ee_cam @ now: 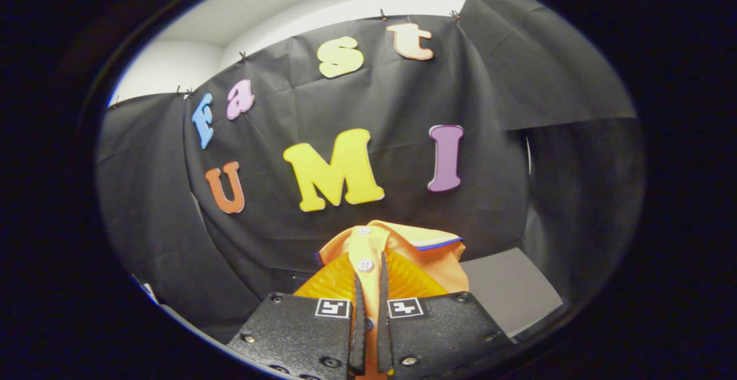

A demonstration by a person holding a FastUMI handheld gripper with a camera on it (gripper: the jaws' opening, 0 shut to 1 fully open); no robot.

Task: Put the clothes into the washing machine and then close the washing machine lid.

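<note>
Pinching orange shirt (397,253), tool (369,316); lower shirt hidden.

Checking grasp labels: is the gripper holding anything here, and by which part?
Yes. The gripper is shut on the orange shirt, both fingers pinching its buttoned front placket just below the collar.

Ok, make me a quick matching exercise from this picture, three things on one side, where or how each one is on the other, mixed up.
Things:
1. orange shirt
2. white button
3. gripper

States:
a. shut on the placket strip
b. lifted, bunched just ahead of the fingers
c. sewn on the strip between the fingers

Pairs: 1-b, 2-c, 3-a
</note>
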